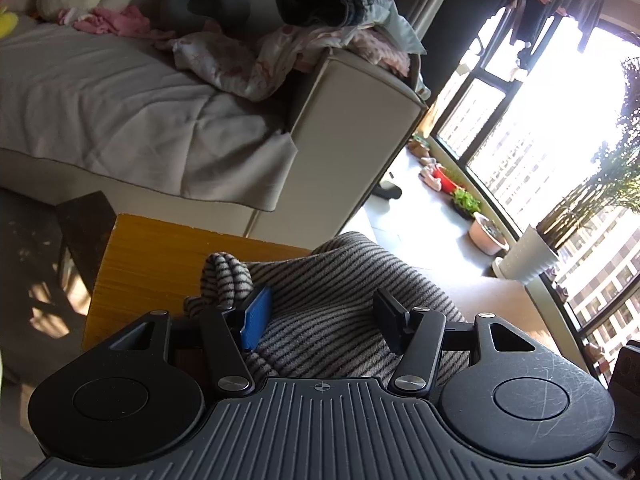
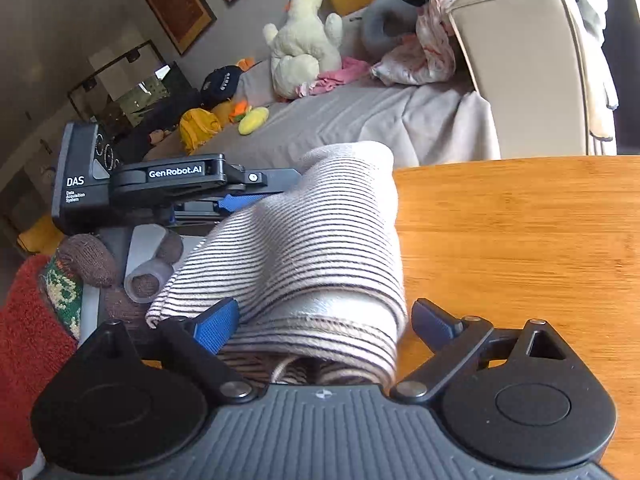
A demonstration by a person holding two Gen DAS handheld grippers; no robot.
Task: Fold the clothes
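A beige garment with thin dark stripes [image 2: 312, 240] lies bunched in a thick roll on the wooden table [image 2: 520, 260]. My right gripper [image 2: 324, 324] is open around its near end: the left blue pad touches the cloth, while the right finger stands just clear of it. At the far end, my left gripper [image 2: 240, 196] reaches in from the left, held by a hand in a brown knitted glove [image 2: 84, 260]. In the left wrist view the striped garment [image 1: 340, 280] fills the gap of the left gripper [image 1: 322, 316], whose pads press on the fold.
The table's edge [image 1: 160, 256] runs close to a sofa with a grey cover [image 1: 100, 100]. More clothes are piled on the sofa arm [image 1: 340, 20]. A plush duck [image 2: 304, 40] and toys sit further back. Plant pots [image 1: 524, 260] line the window.
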